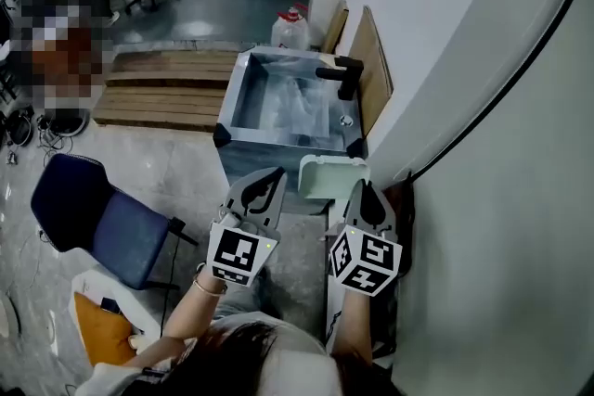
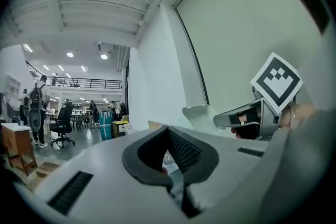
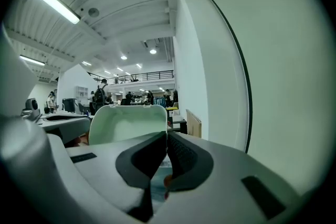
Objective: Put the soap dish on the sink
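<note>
Wall, plain and white (image 1: 464,42), fills the right side of my head view, and everything I care about sits just left of it. Next down in size are the brown wooden pallets (image 1: 167,88) on the far floor and the blue padded office chair (image 1: 93,218) at near left, neither part of this job.

The square grey metal sink (image 1: 278,142) stands against the wall beyond both grippers. A black tap (image 1: 342,74) is on its far right corner, and its near rim faces me.

The pale green plastic soap dish (image 1: 332,176) hangs in the air just short of that near rim, close to its right corner and not yet resting on it. In the right gripper view the dish (image 3: 128,123) stands tilted up with its hollow towards the camera. I judge it is held by one edge so that its base stays free to go down flat on the ledge.

The right gripper (image 1: 364,190) has its jaws pressed together (image 3: 167,136) on the dish's near right edge. It is a thin pinch, so the dish could swing if I rush.

The left gripper (image 1: 274,173) rides alongside, just left of the dish and not touching it. Its jaws (image 2: 168,131) are closed on each other with nothing between them. I read it as standing by to steady the dish.

My judgement is that the carry is nearly done. What remains is a short reach forward and a gentle lowering onto the sink's edge beside the tap.
</note>
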### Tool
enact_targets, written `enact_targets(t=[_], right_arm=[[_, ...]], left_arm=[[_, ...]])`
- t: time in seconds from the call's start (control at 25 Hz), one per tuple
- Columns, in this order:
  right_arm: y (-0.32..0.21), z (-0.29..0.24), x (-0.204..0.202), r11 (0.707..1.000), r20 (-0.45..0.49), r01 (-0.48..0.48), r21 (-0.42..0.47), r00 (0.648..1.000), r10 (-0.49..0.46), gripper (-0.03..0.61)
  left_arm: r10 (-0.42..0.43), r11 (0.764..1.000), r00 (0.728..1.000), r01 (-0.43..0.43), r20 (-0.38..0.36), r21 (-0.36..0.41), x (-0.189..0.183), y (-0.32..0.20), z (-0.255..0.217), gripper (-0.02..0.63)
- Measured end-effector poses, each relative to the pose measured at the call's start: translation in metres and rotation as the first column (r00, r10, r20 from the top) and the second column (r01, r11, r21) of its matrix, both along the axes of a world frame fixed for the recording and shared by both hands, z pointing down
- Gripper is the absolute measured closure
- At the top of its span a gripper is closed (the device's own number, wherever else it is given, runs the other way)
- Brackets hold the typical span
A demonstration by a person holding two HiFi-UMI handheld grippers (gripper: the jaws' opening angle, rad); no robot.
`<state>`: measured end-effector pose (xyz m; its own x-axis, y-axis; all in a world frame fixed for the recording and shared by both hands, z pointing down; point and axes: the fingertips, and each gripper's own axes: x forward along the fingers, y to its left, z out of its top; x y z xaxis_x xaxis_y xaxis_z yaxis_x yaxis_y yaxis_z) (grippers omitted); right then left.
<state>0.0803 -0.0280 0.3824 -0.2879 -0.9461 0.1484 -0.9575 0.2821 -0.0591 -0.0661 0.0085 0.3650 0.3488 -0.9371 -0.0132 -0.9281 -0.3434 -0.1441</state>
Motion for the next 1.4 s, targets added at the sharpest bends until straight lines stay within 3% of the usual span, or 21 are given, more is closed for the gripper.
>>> enact_targets(t=[0.64,0.88,1.4], right_arm=[[-0.055,-0.012,-0.036,1.000,0.041,0.016,0.023,0.999,-0.017,0.551],[-0.073,-0.011,-0.044,1.000,0.029,-0.018,0.015,0.999,0.018,0.551],[-0.099,-0.007,-0.030,0.996,0.034,-0.087,-0.012,0.996,0.088,0.551]], left_arm=[[0.055,0.998,0.998,-0.054,-0.033,0.012,-0.031,-0.061,-0.007,0.606],[0.083,0.997,0.996,-0.082,-0.044,0.016,-0.039,-0.081,-0.007,0.606],[0.141,0.990,0.988,-0.141,-0.068,0.005,-0.031,-0.117,-0.003,0.606]])
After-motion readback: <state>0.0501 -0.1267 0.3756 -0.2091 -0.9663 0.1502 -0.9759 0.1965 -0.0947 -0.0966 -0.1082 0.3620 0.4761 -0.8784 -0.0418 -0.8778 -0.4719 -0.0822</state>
